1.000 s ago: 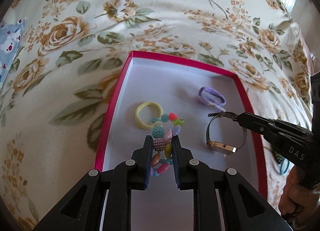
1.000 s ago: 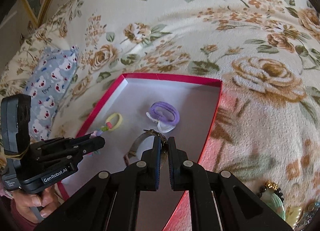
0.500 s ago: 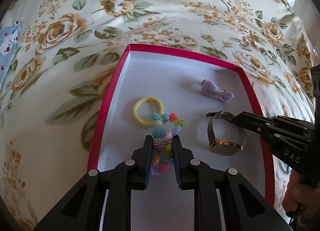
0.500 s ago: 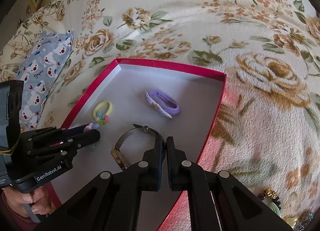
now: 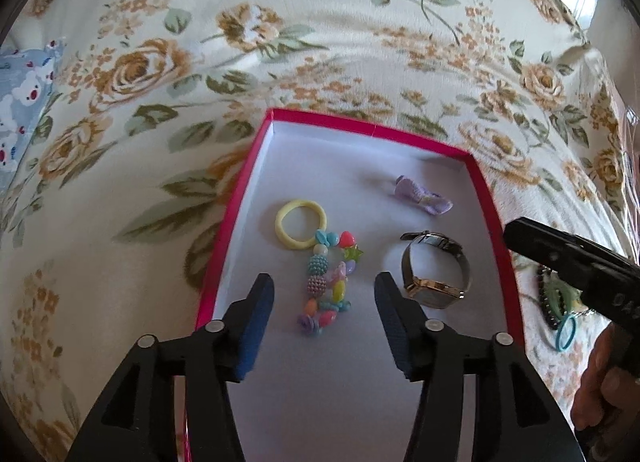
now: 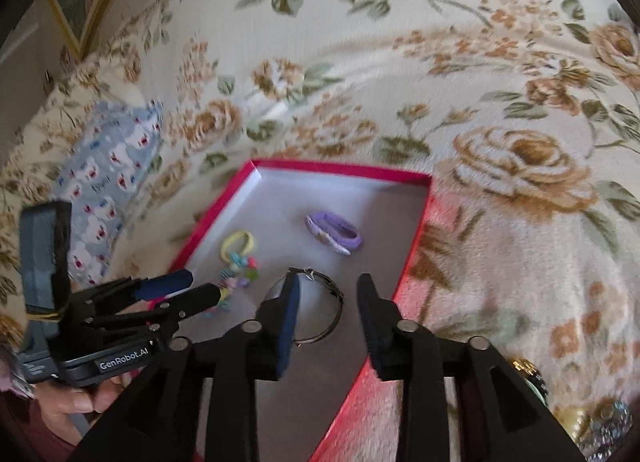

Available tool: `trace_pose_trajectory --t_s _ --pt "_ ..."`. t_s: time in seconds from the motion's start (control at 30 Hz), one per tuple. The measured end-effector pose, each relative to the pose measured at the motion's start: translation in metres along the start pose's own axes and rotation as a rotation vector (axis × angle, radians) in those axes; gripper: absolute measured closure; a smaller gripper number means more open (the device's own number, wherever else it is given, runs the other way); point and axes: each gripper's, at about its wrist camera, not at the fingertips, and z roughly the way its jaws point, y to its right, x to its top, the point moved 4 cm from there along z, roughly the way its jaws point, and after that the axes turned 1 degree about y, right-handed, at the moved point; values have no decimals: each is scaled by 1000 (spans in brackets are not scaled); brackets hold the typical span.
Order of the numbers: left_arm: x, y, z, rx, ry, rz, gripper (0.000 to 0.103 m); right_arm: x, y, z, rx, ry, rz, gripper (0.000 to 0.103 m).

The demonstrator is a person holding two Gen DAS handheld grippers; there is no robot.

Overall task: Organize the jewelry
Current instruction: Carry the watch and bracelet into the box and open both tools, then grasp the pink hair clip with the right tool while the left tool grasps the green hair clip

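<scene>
A red-rimmed box with a white floor lies on a floral blanket. In it lie a beaded bracelet with a yellow ring, a gold wristwatch and a purple hair tie. My left gripper is open and empty, its fingers either side of the bracelet's near end. My right gripper is open and empty above the watch, near the box's right wall. The bracelet and purple tie also show in the right wrist view.
More jewelry lies on the blanket right of the box: dark beads and a teal ring, and gold and black pieces. A blue bear-print cloth lies far left. The person's hands hold both grippers.
Both grippers have opened. The left let go of the beaded bracelet and the right let go of the watch; both items now lie in the box. Both grippers pulled back slightly.
</scene>
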Motion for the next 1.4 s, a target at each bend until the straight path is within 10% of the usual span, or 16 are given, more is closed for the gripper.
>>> trace_pose_trajectory --t_s 0.37,1.4 --pt "-19 13 -49 -64 49 -57 31 -25 35 -77 -34 89 81 50" --pt "-48 143 -53 -235 -23 169 31 -115 153 -194 -245 161 296 47"
